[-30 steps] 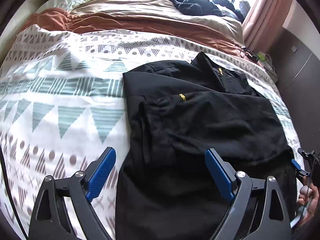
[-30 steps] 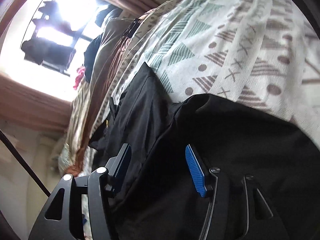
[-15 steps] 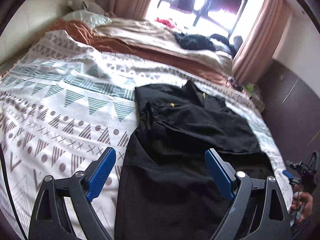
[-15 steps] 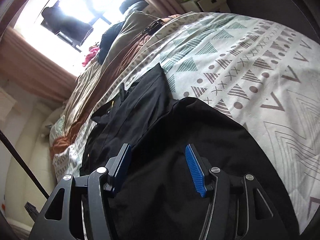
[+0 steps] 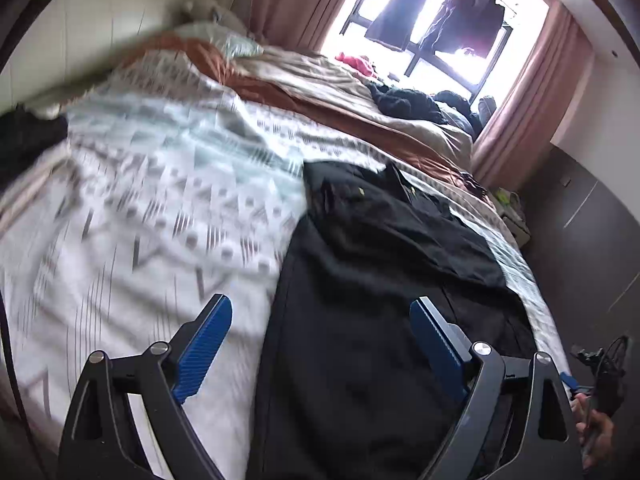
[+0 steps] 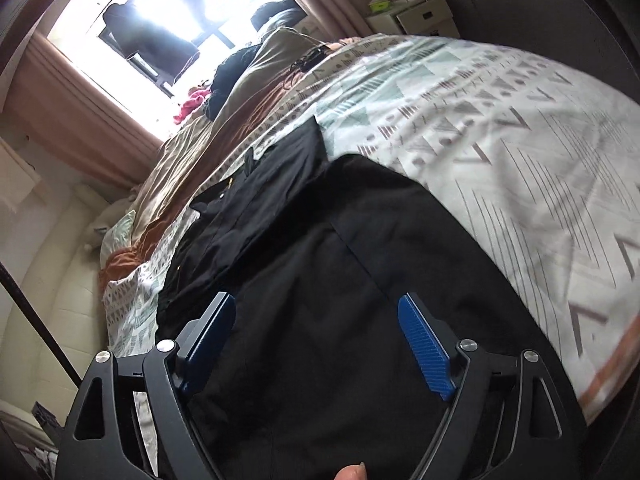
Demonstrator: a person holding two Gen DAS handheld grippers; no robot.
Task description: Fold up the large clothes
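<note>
- Quilt [image 5: 152, 216], patterned, is seen on the left; no obstruction is noted there.
- Left gripper [image 5: 320, 340] is held wide, nothing between the fingers; the left edge of the black garment [image 5: 380, 280] is framed below the gap, apparently untouched.
- Garment is laid flat on the quilt, long axis running away from the fingers toward the window [image 5: 436, 20], collar end far, hem end near.
- Right gripper [image 6: 316, 336] is opening, no cloth seen pinched; garment [image 6: 320, 280] lies beneath and ahead.
- Near hem is judged equally reachable by both hands.
- Dark clothes pile [image 5: 408, 104] is kept well apart, beyond the garment; bed edge and cabinet [image 5: 580, 240] lie right.
</note>
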